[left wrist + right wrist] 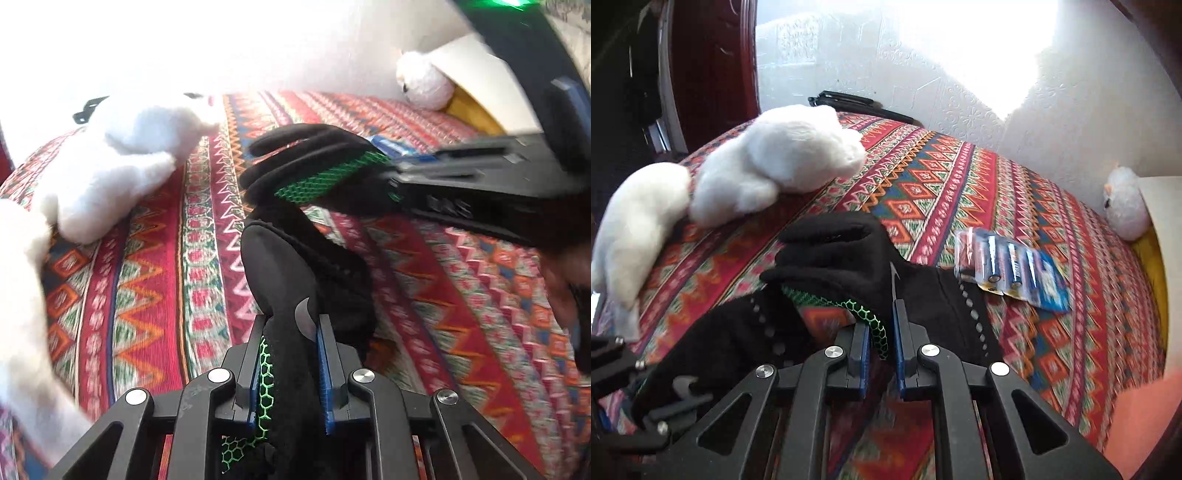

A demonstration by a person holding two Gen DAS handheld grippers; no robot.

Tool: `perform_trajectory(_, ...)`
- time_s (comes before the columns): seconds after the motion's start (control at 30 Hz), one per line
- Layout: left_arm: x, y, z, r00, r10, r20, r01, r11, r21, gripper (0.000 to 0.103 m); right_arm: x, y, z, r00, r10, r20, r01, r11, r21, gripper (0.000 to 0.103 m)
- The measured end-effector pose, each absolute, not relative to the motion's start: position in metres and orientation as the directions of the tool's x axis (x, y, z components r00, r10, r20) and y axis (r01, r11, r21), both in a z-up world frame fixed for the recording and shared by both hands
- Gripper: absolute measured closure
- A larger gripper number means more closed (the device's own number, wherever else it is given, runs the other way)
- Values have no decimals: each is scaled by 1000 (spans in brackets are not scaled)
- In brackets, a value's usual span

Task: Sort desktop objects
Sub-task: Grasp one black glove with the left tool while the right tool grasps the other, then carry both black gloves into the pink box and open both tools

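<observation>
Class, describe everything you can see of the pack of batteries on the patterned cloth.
The pack of batteries is a clear blister on a blue card, showing about four blue-and-silver cells side by side. It lies flat and slightly askew on the patterned cloth, right of the black glove, whose dark edge seems to meet its lower left corner. No gripper touches it.

Glare washes out the wall (184,44); the battery pack (391,147) lies mostly behind the glove (317,166).

Looking steeply down along each gripper from close above the red zigzag-patterned cloth-covered surface (155,295); both sharing the black fabric glove (834,254) and fluffy white plush toy (122,166).
</observation>
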State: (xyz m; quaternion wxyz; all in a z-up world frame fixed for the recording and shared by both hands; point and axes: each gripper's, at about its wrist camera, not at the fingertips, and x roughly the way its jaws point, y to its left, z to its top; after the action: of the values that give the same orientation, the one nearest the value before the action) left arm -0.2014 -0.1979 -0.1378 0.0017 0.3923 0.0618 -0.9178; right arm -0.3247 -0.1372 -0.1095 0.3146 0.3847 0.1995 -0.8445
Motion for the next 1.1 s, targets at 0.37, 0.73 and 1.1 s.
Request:
perform_trajectory(0.37, -118, -162, -93, -738, 44, -673, 33, -994, -100, 85, -202, -67, -61, -535, -394, -747, 604, -797, -12, 93)
perform_trajectory(0.73, -74, -132, -38, -808, 68, -585, -28, -997, -77, 85, -113, 7, -19, -606, -390, -693, 548, -836, -8, 93)
perform_trajectory(1.1, -49, -65, 11, -848, 148, -509, -145, -988, -47, 85, -47, 97, 36, -717, -373, -588, 463, -887, -1, 93)
